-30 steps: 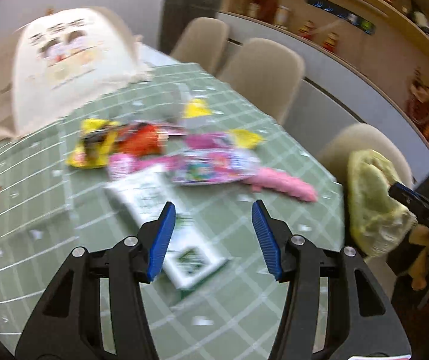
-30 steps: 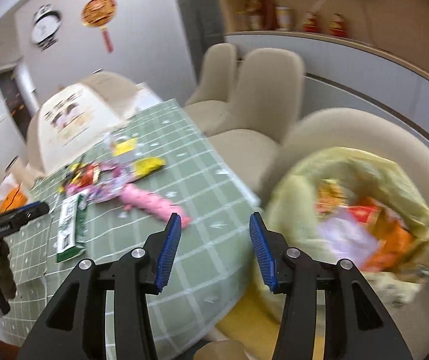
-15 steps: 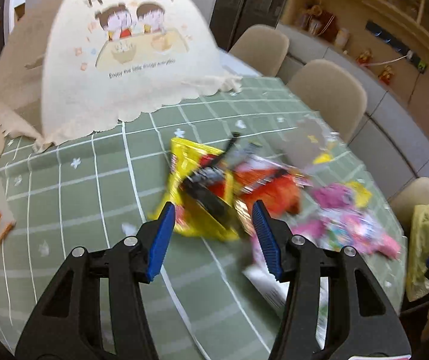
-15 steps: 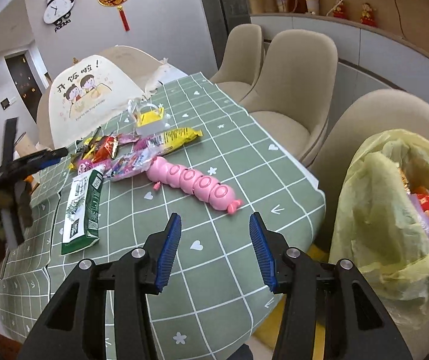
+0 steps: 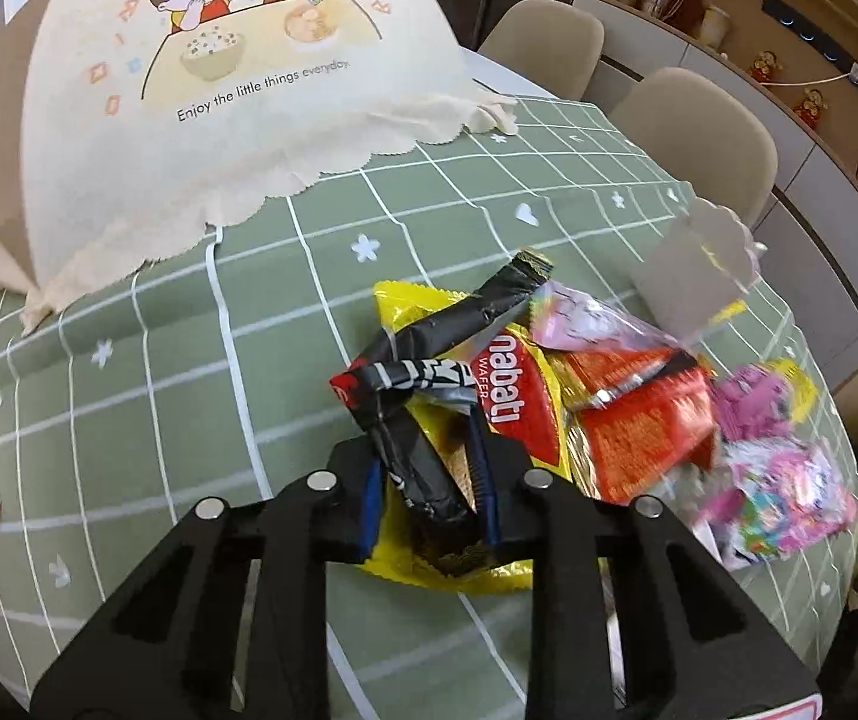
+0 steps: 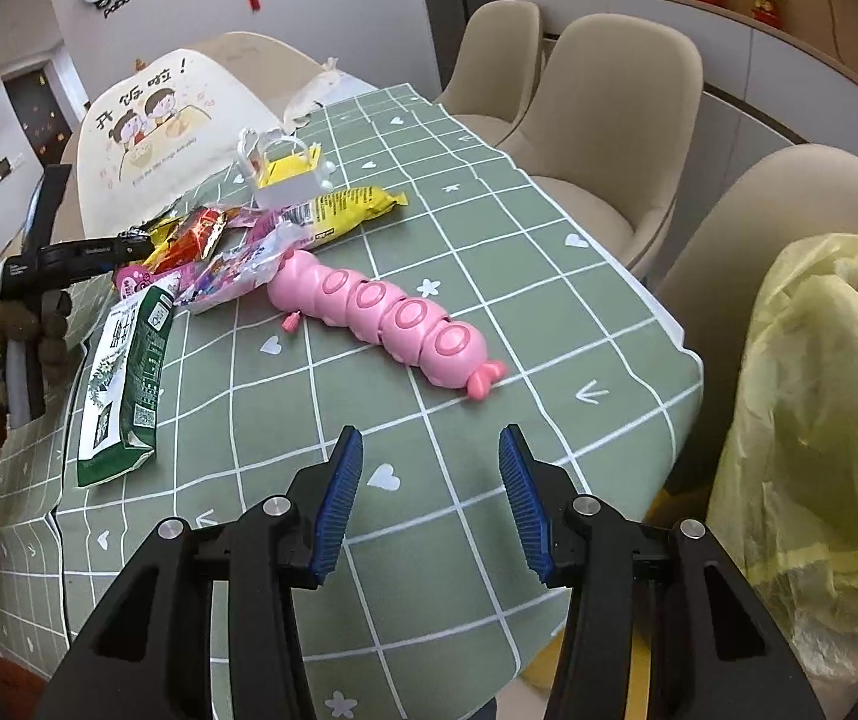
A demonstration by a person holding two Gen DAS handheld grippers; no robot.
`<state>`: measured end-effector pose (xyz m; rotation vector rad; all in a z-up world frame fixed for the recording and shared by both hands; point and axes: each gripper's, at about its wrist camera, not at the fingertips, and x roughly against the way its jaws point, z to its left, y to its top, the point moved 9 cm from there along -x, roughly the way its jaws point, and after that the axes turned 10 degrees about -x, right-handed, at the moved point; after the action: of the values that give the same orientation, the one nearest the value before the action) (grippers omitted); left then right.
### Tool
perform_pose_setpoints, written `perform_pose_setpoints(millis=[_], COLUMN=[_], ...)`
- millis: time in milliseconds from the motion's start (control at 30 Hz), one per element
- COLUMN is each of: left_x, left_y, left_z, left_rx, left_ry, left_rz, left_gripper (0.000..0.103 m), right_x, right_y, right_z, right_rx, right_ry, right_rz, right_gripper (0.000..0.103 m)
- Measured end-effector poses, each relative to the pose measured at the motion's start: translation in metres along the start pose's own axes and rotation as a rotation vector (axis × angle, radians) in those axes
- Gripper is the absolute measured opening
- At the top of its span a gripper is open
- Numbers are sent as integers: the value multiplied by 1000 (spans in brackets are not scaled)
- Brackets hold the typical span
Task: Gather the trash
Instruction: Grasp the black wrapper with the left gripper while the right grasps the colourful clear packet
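- My left gripper (image 5: 429,480) has just been closing, and its blue pads now clamp a crumpled black wrapper (image 5: 423,402) at the near end of the litter heap; the lower part of that wrapper sits between the jaws and the rest sticks up and away from me.
- Under the black wrapper lies a yellow packet (image 5: 429,570), still flat on the green checked tablecloth (image 5: 189,360), so I judge this pick as gripped but not yet carried off.
- Just right of my left jaws the heap runs on: a red wafer packet (image 5: 639,420), then pink printed wrappers (image 5: 789,480) toward the right edge of the table. None of these is collected yet.
- From the right wrist view, a green and white carton (image 6: 123,384) lies near the left edge of the table, apart from the heap and untouched.
- Further along, a long yellow wrapper (image 6: 351,210) lies beside a small white and yellow box (image 6: 288,180) toward the far side of the table.
- A pink caterpillar toy (image 6: 393,312) lies across the middle of the table; I cannot tell whether it counts as trash.
- My right gripper (image 6: 429,498) hangs over the near right corner of the table with its jaws wide apart and nothing between them.
- At the far right, off the table's edge, the yellow trash bag (image 6: 819,420) sits on a beige chair (image 6: 789,210); its contents are hidden from here.
- My reading: at least 5 pieces are left, so most of the job remains.
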<state>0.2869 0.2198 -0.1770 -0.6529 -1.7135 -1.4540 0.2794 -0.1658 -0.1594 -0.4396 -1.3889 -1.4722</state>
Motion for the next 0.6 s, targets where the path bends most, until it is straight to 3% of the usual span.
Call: perform_pose_setpoints(millis=[167, 333, 600], left_x=[38, 83, 80], left_y=[-10, -18, -46], left_z=[-17, -46, -75], left_rx=[43, 45, 45], left_ry=[-56, -169, -223], left_rz=[-35, -65, -1], left_gripper=[14, 14, 14], right_x=[-13, -24, -56], right_y=[13, 36, 73], right_z=[13, 43, 83], right_rx=[30, 101, 120], right_ry=[39, 105, 198], right_rz=[11, -10, 6], right_gripper=[45, 45, 45])
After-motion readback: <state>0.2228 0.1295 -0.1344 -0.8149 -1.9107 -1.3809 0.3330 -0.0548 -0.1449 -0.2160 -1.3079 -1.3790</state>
